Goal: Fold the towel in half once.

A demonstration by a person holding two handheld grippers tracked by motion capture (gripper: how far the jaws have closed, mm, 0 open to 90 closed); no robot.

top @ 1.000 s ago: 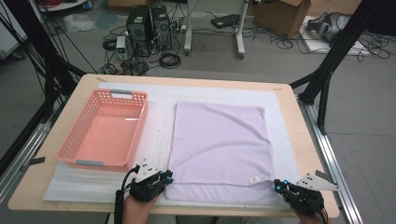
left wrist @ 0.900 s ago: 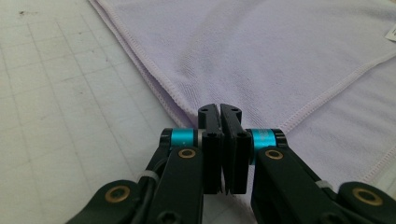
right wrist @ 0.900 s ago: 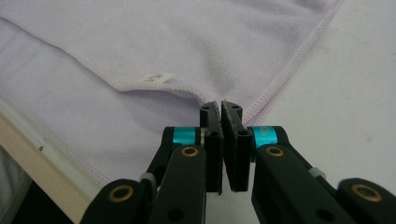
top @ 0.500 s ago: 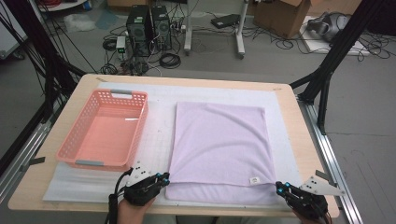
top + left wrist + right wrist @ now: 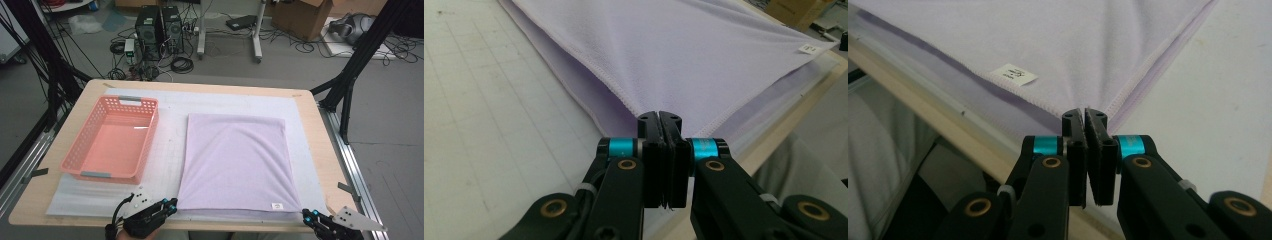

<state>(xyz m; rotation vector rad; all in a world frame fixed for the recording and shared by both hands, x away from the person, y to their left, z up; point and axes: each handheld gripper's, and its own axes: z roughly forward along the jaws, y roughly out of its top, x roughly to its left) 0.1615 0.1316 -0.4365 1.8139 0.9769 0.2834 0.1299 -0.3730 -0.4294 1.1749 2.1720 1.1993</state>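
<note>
Item one: the lavender towel [image 5: 235, 167], which lay flat and folded on the white mat [image 5: 170, 150], right of centre on the wooden table [image 5: 325, 170], its near edge along the table's front. From the high view you had your left gripper [image 5: 171, 205] at the towel's near left corner and your right gripper [image 5: 306, 216] at its near right corner, but that view was too coarse to show how the jaws stood. The left gripper view supplied this: the left gripper [image 5: 659, 117] had its jaws pressed together, with the stitched corner of the towel [image 5: 704, 55] meeting their tips, apparently pinched there. The right gripper view showed the same for the right gripper [image 5: 1084, 116], jaws closed at the towel's [image 5: 1038, 40] hemmed corner, and it also showed a small white label [image 5: 1014, 75] sewn at the near hem, printing too small to read; the high view gave that label [image 5: 276, 206] as a mere white patch. Item two: the pink plastic basket [image 5: 145, 145], perforated walls, stood on the mat left of the towel, just beside it and apart from it; nothing lay inside it.
</note>
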